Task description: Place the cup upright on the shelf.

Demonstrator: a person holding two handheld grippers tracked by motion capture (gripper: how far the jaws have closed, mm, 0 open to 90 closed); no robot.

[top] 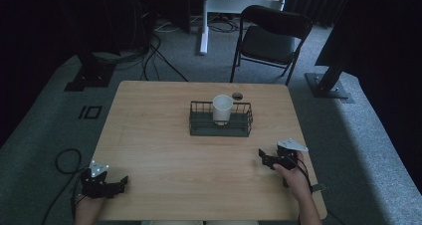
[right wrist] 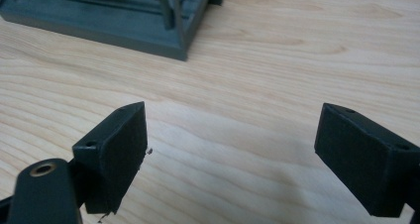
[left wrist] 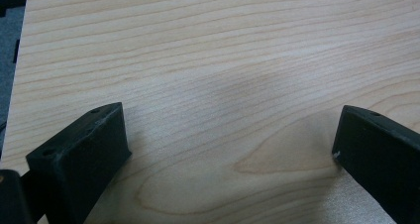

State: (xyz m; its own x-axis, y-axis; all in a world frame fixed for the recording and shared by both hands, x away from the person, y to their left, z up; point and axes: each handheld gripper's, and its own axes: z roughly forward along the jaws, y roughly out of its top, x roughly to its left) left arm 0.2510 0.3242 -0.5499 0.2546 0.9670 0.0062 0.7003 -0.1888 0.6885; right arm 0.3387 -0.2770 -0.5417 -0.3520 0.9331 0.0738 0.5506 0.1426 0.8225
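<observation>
Wooden desk (top: 164,150) with a dark wire basket (top: 220,119) at centre-far, holding an upright white cup (top: 222,108). The left gripper (top: 117,184) rests at the near-left corner, the right gripper (top: 265,158) near-right; both sets of fingers (right wrist: 116,149) are released, grasping nothing. No manipulation appears begun.

— Bench (top: 164,150) contents?
— Wire basket (top: 220,119) at centre, white cup (top: 222,108) upright inside.
— Grippers?
— Left gripper (top: 119,183) at near-left edge, right gripper (top: 264,157) near right edge; both well apart from the basket.
</observation>
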